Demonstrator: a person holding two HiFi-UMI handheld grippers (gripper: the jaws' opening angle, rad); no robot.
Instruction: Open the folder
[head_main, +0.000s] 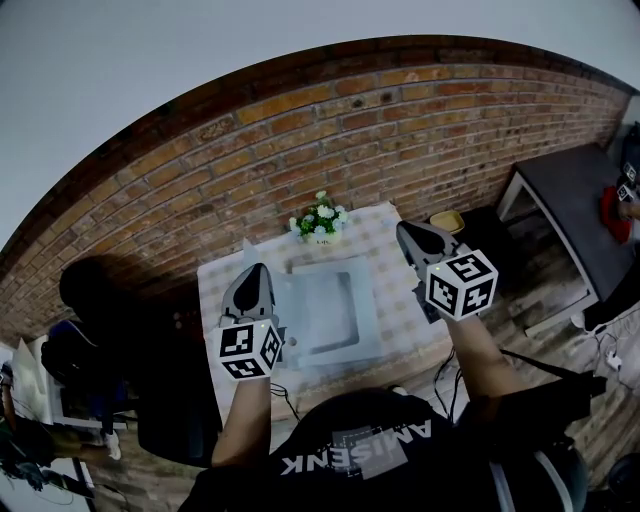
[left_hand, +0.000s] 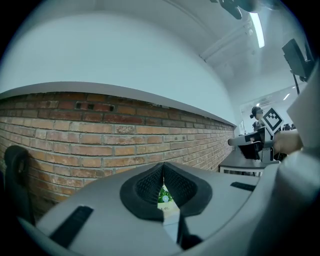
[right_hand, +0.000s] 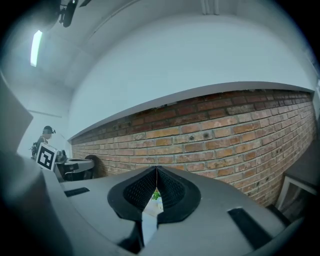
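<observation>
A pale translucent folder (head_main: 328, 312) lies flat and closed on the checkered tablecloth (head_main: 380, 232), in the middle of the small table. My left gripper (head_main: 256, 269) hovers over the folder's left edge, jaws shut with nothing between them. My right gripper (head_main: 404, 229) hangs above the table's far right corner, apart from the folder, also shut and empty. In the left gripper view the pads (left_hand: 150, 182) meet at the tip, and the flower pot (left_hand: 164, 196) shows through the slit below. In the right gripper view the pads (right_hand: 167, 187) are likewise pressed together.
A pot of white flowers (head_main: 320, 221) stands at the table's far edge, against the brick wall (head_main: 330, 130). A yellow bowl (head_main: 447, 220) sits low to the right, beyond it a dark side table (head_main: 572, 190). A black chair (head_main: 100, 295) stands left.
</observation>
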